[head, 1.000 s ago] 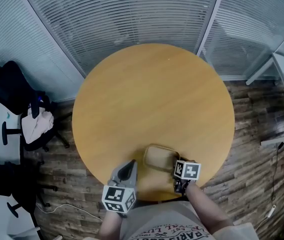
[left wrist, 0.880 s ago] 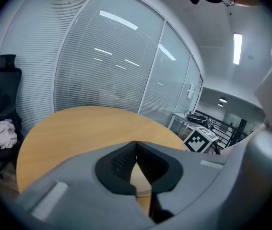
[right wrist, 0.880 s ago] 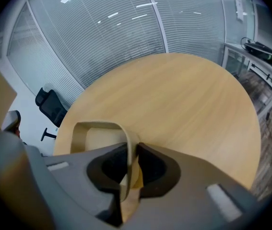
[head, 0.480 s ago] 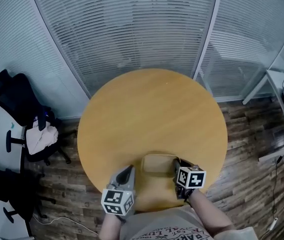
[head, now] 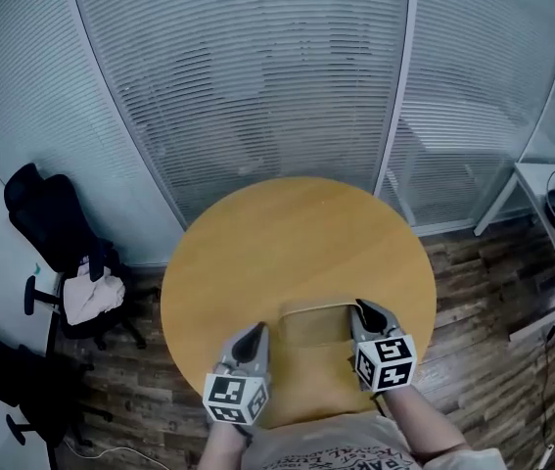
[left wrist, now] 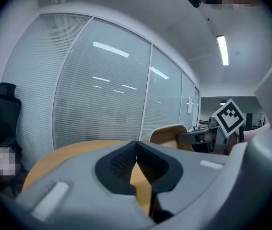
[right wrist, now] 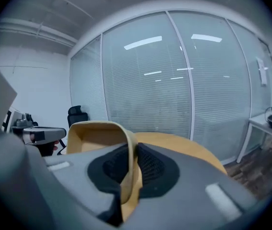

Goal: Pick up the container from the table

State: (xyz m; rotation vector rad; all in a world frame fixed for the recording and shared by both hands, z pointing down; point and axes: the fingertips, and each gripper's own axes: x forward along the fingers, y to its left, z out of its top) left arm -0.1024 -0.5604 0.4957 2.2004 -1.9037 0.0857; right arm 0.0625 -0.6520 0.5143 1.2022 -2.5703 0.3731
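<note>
Since the right gripper [head: 369,313] has just been closing its jaws and now pinches the right wall of the container [head: 314,339], the grasp looks made. That tan tub hangs over the bench's [head: 297,238] six o'clock edge. In the right gripper view it seems clear of the top, so I judge the lift under way. At its nine o'clock the left gripper [head: 254,335] stands apart, jaws pressed together on nothing. What remains is carrying it fully clear.
</note>
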